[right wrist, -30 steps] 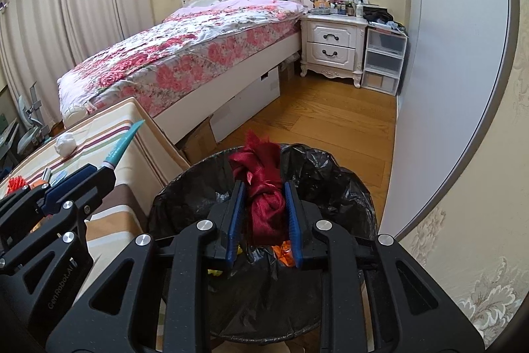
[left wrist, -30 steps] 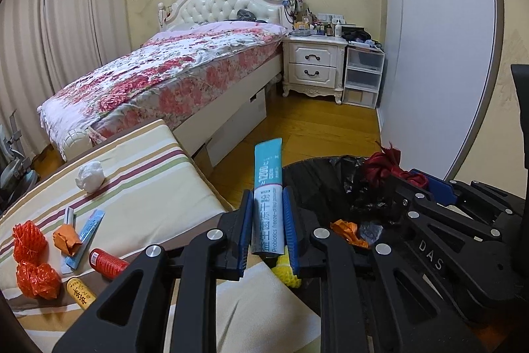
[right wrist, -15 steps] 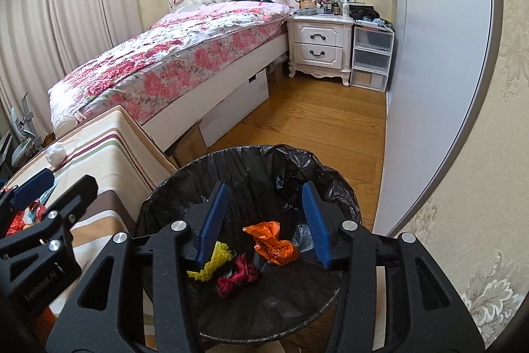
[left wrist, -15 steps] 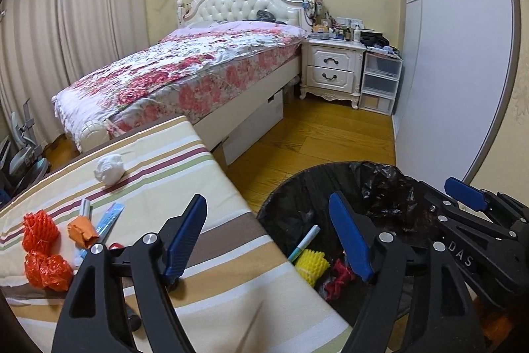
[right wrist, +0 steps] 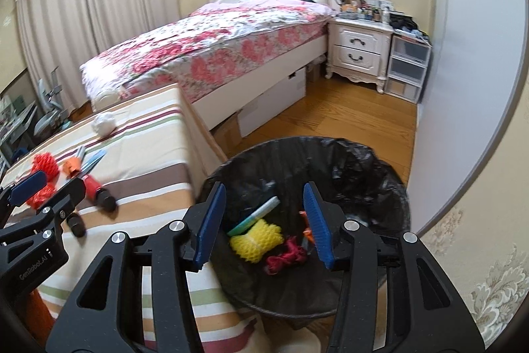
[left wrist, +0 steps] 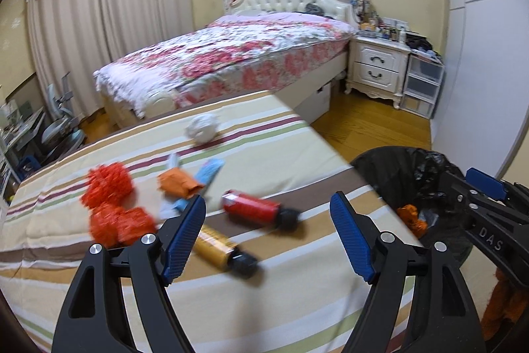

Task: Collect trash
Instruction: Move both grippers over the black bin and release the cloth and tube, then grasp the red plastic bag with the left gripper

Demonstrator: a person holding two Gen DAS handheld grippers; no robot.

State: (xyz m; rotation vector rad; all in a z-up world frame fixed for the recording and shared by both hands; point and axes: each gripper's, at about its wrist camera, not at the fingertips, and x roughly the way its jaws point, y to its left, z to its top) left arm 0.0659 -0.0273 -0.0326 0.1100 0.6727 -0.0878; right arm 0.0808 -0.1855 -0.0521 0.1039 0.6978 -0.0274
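So both drops landed: left gripper and right gripper now gape empty, blue stick and red wad sit in the bin; table clutter next.

Soft, even indoor light filled both views, with no harsh glare. Fisheye bending curved the wardrobe panel and curtains near the edges, and black vignette filled the corners. The left wrist view was motion-blurred, most on the striped cloth; the right wrist view was sharper.
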